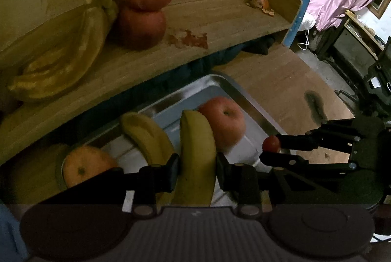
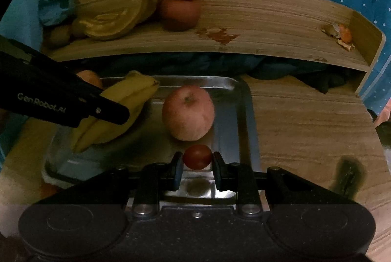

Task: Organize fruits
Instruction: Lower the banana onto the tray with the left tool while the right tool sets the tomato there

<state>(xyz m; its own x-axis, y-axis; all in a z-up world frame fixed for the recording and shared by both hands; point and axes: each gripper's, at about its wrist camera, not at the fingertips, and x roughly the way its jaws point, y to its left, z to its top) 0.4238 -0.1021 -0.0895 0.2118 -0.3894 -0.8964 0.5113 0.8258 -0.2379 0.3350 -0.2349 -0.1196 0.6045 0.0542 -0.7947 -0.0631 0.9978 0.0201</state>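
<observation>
Your left gripper (image 1: pixel 196 170) has its jaws clenched on a banana (image 1: pixel 196 154) above the tray (image 2: pixel 244 100); your right gripper (image 2: pixel 197 165) pinches a tomato (image 2: pixel 197 156), with 1 apple (image 2: pixel 188 113) just ahead. You're mid-transfer; next, likely carry both to the shelf (image 2: pixel 281 17).

Light: your scene is dim and warm-tinted
Glare: your metal tray (image 2: pixel 240 100) shines faintly at 6 o'clock
Edges: bowed, black corners
Blur: slight

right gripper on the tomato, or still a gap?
Touching. In the right wrist view both fingers of the right gripper press the sides of the tomato, no gap either side. The left wrist view also shows it pinched at the fingertips.
</observation>
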